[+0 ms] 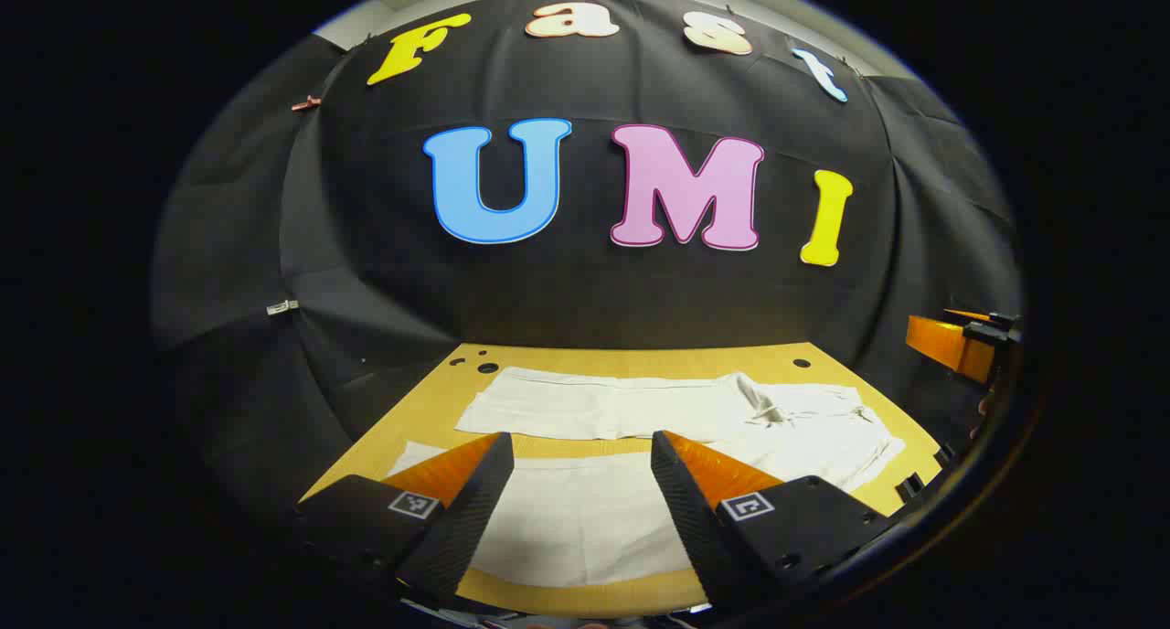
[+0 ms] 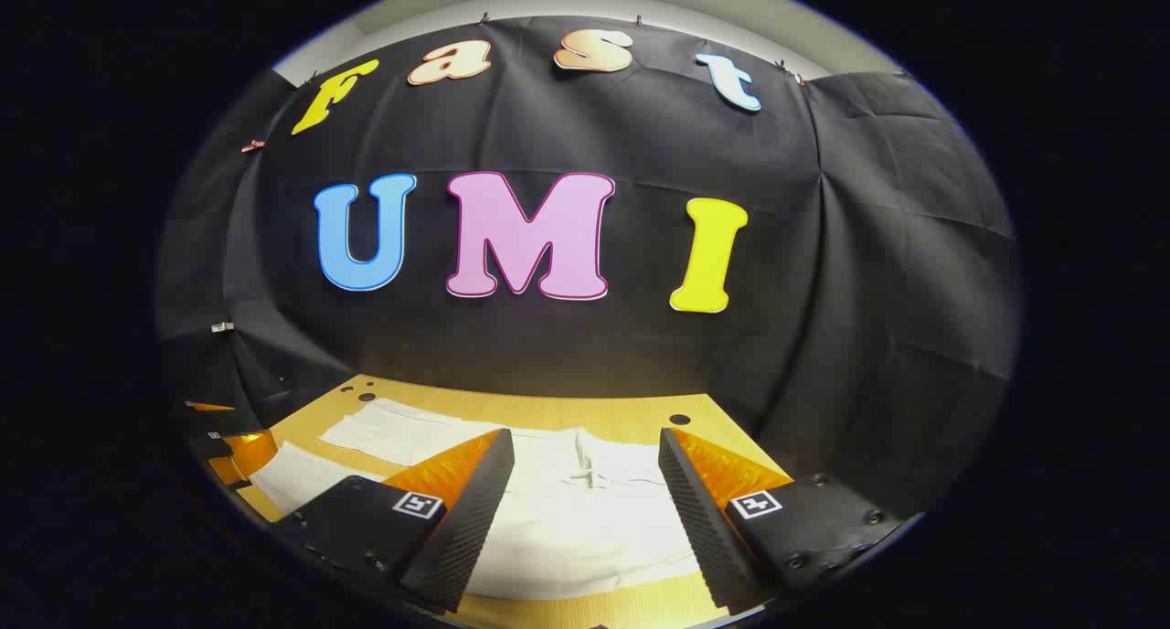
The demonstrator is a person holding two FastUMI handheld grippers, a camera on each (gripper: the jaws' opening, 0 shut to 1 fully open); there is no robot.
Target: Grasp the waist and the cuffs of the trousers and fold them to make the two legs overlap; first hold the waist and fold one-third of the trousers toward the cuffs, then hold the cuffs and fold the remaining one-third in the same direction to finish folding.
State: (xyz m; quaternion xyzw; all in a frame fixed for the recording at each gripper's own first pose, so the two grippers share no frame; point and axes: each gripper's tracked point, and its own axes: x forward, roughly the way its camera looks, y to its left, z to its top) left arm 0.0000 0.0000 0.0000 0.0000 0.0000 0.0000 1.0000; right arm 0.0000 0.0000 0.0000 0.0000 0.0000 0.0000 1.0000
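**White trousers, one pair, unfolded on the table**

Left gripper view. Item: trousers (image 1: 640, 410), one pair, white, spread flat across the wooden table (image 1: 640, 359). One leg lies along the far edge, the other along the near edge; a strip of bare table shows between them. The waist, rumpled, sits toward the right edge. Left gripper (image 1: 581, 492): jaws wide, nothing between them, hovering above the near leg. A second gripper (image 1: 960, 341) shows at the right edge.

Right gripper view. Same trousers (image 2: 585, 510); waist and fly directly ahead. Right gripper (image 2: 585, 510): jaws wide, empty, above the waist.

Handling, judged: thin, light, limp cloth; it will sag and crease when lifted and may slip from a shallow pinch. Take hold at the waistband and cuff hems, where layers are thicker.

Count: trousers, one; legs, two; grippers, two.
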